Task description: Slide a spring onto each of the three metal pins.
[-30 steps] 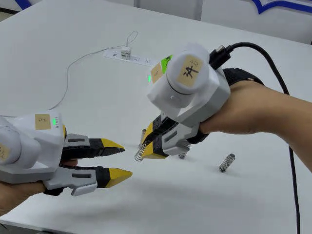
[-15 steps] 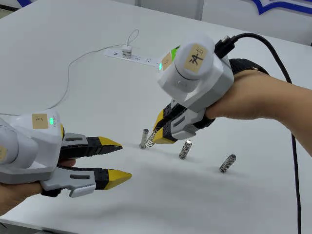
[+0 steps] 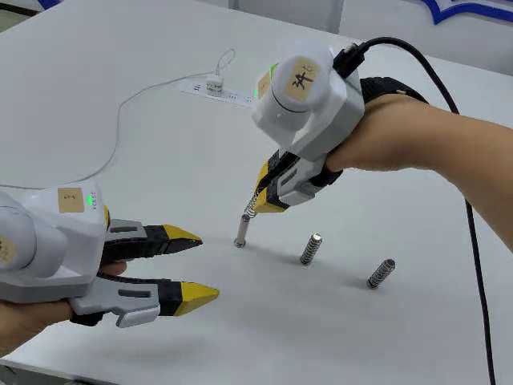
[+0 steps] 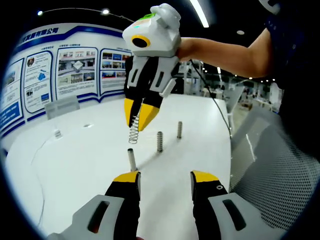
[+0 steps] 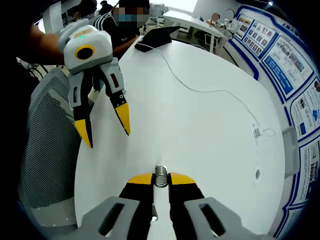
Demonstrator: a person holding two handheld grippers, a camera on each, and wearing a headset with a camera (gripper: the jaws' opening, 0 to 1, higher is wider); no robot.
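My right gripper (image 3: 268, 200) is shut on a small coil spring (image 3: 252, 206), which hangs tilted from its yellow tips. The spring's lower end is just above the top of a bare metal pin (image 3: 241, 230) standing upright on the white table. In the left gripper view the spring (image 4: 133, 134) dangles over that pin (image 4: 132, 160). Two more pins (image 3: 310, 249) (image 3: 381, 273), to the right, each carry a spring. My left gripper (image 3: 197, 265) is open and empty, low at the front left, pointing at the bare pin. The held spring (image 5: 161, 176) sits between the right gripper's tips (image 5: 162, 179).
A white power strip (image 3: 213, 89) with a thin white cable lies at the back of the table (image 3: 144, 152). A black cable (image 3: 474, 249) trails from my right gripper along the right side. The table's front edge is close under my left gripper.
My right gripper has risen from the table surface with the spring and shifted so that the spring now hangs over the bare pin. The left gripper has stayed put.
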